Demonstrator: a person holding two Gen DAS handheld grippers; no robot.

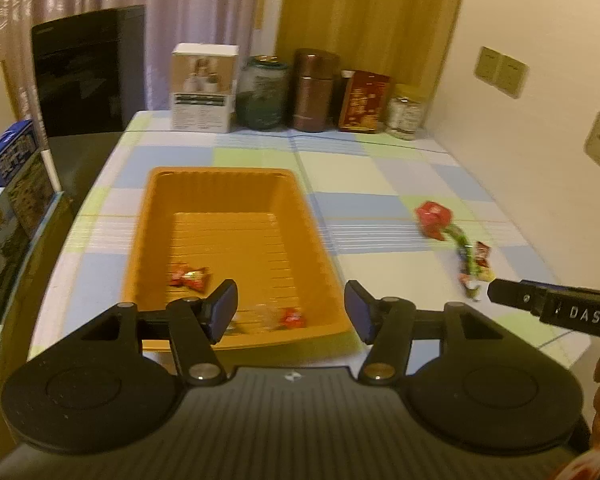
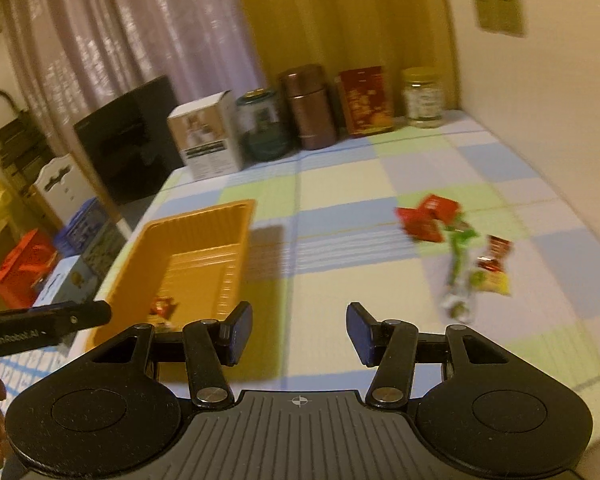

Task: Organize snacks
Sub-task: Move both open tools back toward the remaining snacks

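1. The table [image 1: 380, 168] is covered by a checked cloth in blue, green and cream; a cream wall with switch plates [image 1: 500, 70] runs along its right side.
2. Curtains hang behind the far edge, pale at left and ochre at right.
3. Along the far edge stand, left to right, a white carton [image 1: 202, 88], a dark green jar [image 1: 262, 94], a brown canister [image 1: 314, 90], a red box [image 1: 364, 102] and a small yellow-lidded jar [image 1: 406, 112].
4. The orange tray [image 1: 156, 216] lies left of centre; it holds a red-wrapped sweet [image 1: 190, 276] at its near left and another red piece [image 1: 292, 317] by its near wall.
5. The loose snacks [image 2: 460, 248] lie in a cluster on the cloth, well right of the tray: red packets farthest, green and yellow wrappers nearer.
6. The left gripper [image 1: 290, 308] hangs over the tray's near end, jaws apart, nothing between them.
7. The right gripper [image 2: 298, 332] hangs over bare cloth between tray and snacks, jaws apart and empty.
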